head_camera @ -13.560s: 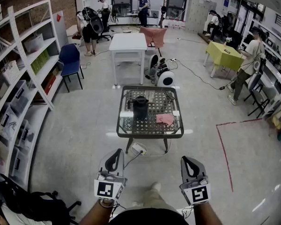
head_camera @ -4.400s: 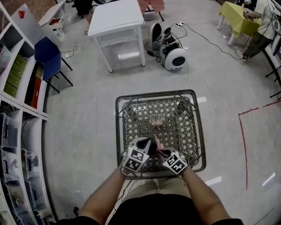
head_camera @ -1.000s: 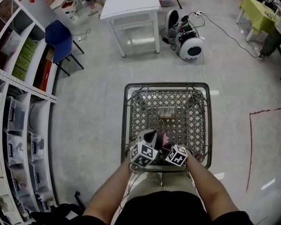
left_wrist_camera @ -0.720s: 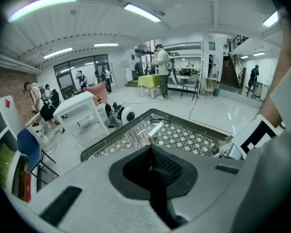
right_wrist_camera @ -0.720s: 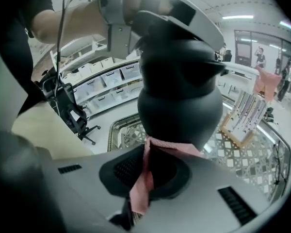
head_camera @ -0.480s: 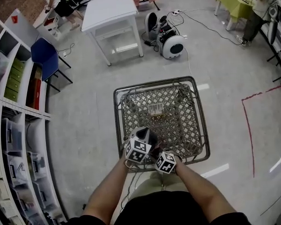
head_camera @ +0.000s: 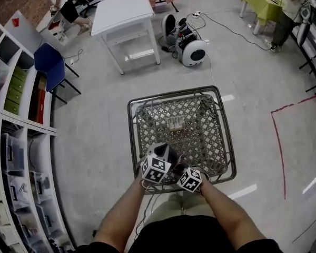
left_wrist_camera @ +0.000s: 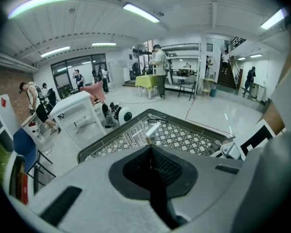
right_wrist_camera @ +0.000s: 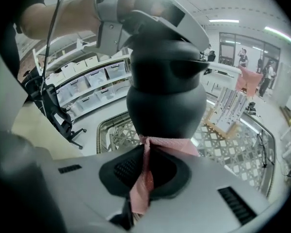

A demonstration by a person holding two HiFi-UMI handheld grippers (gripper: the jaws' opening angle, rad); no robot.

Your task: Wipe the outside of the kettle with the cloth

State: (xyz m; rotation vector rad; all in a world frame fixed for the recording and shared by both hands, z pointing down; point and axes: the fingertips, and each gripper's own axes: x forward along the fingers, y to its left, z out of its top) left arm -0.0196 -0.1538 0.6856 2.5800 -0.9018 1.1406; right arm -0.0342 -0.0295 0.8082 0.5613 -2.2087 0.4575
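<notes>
A black kettle (right_wrist_camera: 165, 96) stands near the front edge of the lattice-top table (head_camera: 200, 125). In the head view only a dark part of the kettle (head_camera: 169, 151) shows past my left gripper (head_camera: 160, 159). The right gripper view shows that left gripper (right_wrist_camera: 155, 18) sitting on top of the kettle at its handle. My left gripper (left_wrist_camera: 150, 148) has its jaws together on a dark strip. My right gripper (right_wrist_camera: 144, 147) is shut on the pink cloth (right_wrist_camera: 165, 145), which is pressed against the kettle's lower belly. In the head view the right gripper (head_camera: 185, 172) sits just right of the left one.
A small white tag-like item (head_camera: 175, 122) lies mid-table. Beyond the table stand a white table (head_camera: 127, 9), a wheeled white machine (head_camera: 192, 50) and a blue chair (head_camera: 50, 62). Shelving (head_camera: 10, 141) runs along the left. Red tape (head_camera: 278, 152) marks the floor on the right.
My right gripper has shifted a little to the right along the kettle and rolled, with the cloth still pinched. The left gripper stays on top of the kettle.
</notes>
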